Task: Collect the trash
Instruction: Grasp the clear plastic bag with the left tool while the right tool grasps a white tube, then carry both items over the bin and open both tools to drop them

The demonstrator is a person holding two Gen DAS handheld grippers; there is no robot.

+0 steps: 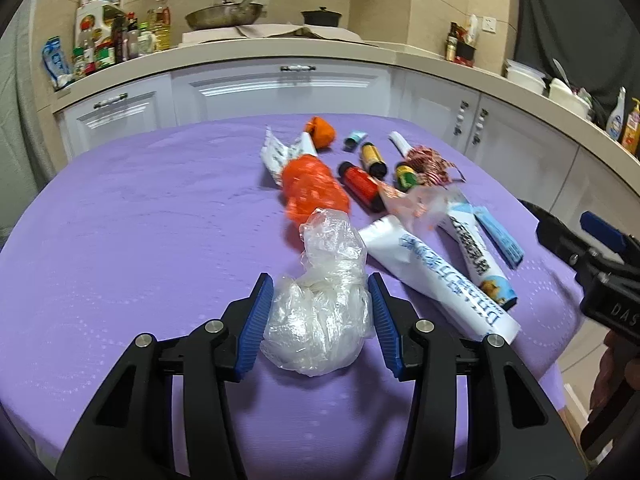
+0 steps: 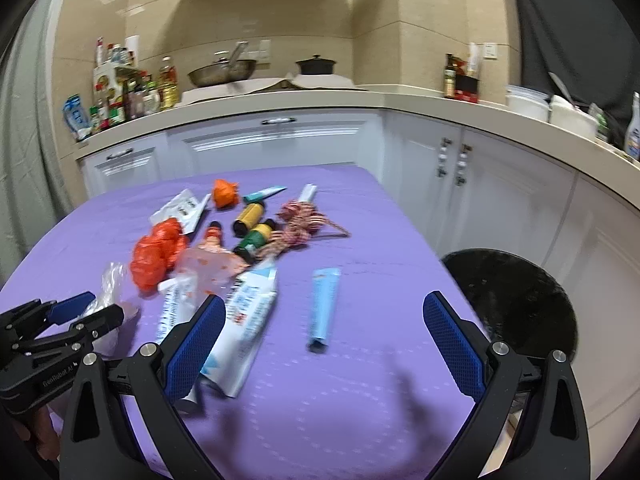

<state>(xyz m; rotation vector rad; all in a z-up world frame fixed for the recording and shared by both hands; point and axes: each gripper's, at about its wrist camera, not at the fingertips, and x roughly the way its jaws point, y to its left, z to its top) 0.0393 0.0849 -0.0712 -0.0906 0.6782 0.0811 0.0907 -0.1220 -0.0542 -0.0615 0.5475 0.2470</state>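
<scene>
The left tongs (image 1: 320,300) pinch a clear plastic bag (image 1: 320,320); right tongs (image 2: 320,332) spread, marked "DAS".

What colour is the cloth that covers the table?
The cloth covering the table is plain purple with a faint embossed dot pattern, seen best in the left wrist view.

Three small bottles lie together: red (image 1: 360,184), yellow (image 1: 372,158) and green (image 1: 406,176). Around them are two orange bags, a large crumple (image 1: 316,192) at eight o'clock and a small ball (image 1: 320,132) at eleven. There are five tubes: two large white (image 1: 436,276) (image 1: 476,248) and one light blue (image 1: 500,236) at five o'clock, one teal (image 1: 356,138) and one slim white (image 1: 400,142) at twelve. There is one each of clear plastic bag (image 1: 320,312), string bundle (image 1: 430,164), white packet (image 1: 280,152) and printed wrapper (image 1: 416,204).
</scene>
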